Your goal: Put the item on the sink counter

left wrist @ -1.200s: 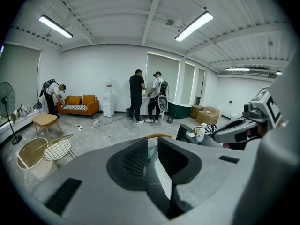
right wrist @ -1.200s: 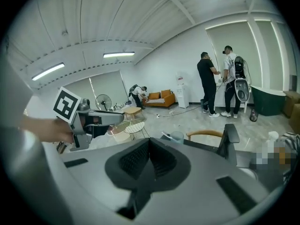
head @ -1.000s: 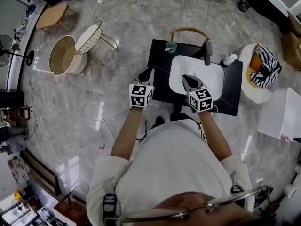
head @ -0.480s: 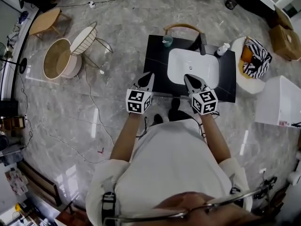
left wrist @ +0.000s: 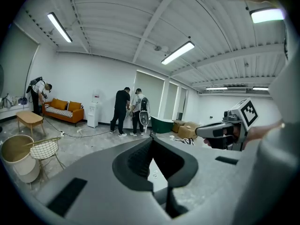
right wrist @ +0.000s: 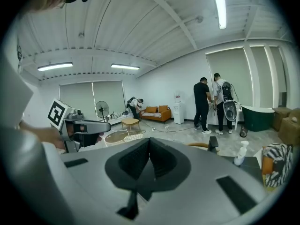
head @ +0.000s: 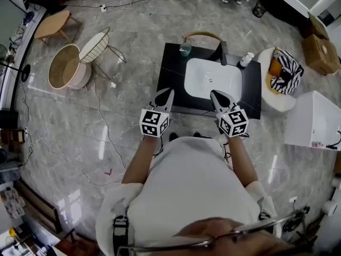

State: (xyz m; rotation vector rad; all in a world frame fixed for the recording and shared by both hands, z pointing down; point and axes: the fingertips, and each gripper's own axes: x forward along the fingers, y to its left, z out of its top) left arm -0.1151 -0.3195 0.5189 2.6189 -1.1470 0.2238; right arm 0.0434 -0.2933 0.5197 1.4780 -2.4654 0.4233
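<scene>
The black sink counter (head: 251, 97) with its white basin (head: 213, 79) stands straight ahead in the head view. On it are a teal cup (head: 185, 48) at the back left, a dark faucet (head: 221, 52), and a white spray bottle (head: 244, 60) at the back right. My left gripper (head: 166, 93) is shut and empty, its tip at the counter's front left edge. My right gripper (head: 215, 95) is also shut and empty, just before the basin's front rim. The spray bottle (right wrist: 240, 153) and the faucet (right wrist: 213, 143) also show in the right gripper view.
A white round stool with a zebra-print bag (head: 281, 73) stands right of the counter, and a white box (head: 314, 121) is nearer. A wooden chair (head: 202, 36) is behind the counter. A round basket (head: 64, 65) and a wire chair (head: 96, 44) stand left. People (left wrist: 129, 111) stand far off.
Both grippers have drawn back from above the counter and basin to its front edge. The counter now lies farther ahead in the head view.
</scene>
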